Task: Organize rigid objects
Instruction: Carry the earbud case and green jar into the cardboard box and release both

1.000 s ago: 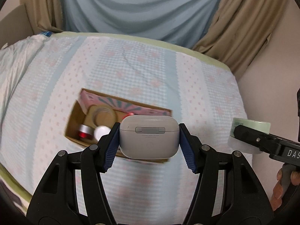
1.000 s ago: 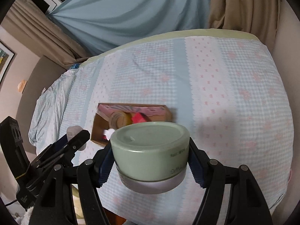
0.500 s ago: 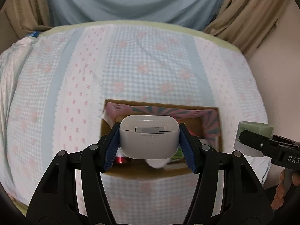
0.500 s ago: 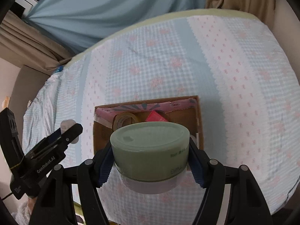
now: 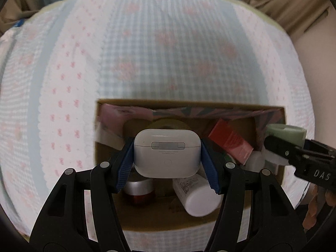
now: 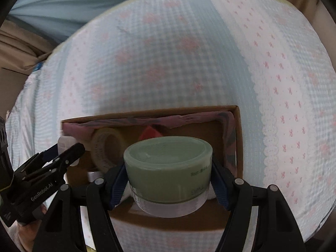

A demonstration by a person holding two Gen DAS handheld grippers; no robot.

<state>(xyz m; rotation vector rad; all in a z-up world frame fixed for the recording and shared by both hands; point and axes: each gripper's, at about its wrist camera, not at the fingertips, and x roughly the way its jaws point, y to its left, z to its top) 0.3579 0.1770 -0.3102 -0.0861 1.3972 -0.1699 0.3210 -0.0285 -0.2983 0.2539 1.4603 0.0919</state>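
My left gripper (image 5: 167, 157) is shut on a white earbud case (image 5: 167, 153) and holds it above an open cardboard box (image 5: 189, 104). My right gripper (image 6: 169, 172) is shut on a pale green cream jar (image 6: 168, 168) above the same box (image 6: 238, 142). The box holds a red-based jar with a silver lid (image 5: 138, 191), a white bottle (image 5: 197, 197), a red packet (image 5: 231, 142) and a tape roll (image 6: 105, 149). The right gripper with the green jar (image 5: 285, 132) shows at the right of the left wrist view. The left gripper (image 6: 69, 149) shows at the left of the right wrist view.
The box lies on a bed with a blue and pink checked cover (image 5: 147, 52). The box has a pink patterned lining (image 6: 147, 122). Curtains (image 6: 52, 2) hang behind the bed. A wall (image 5: 321, 73) stands to the right of the bed.
Both grippers have moved forward and down over the box, which now looms larger beneath them. Each still holds its object.
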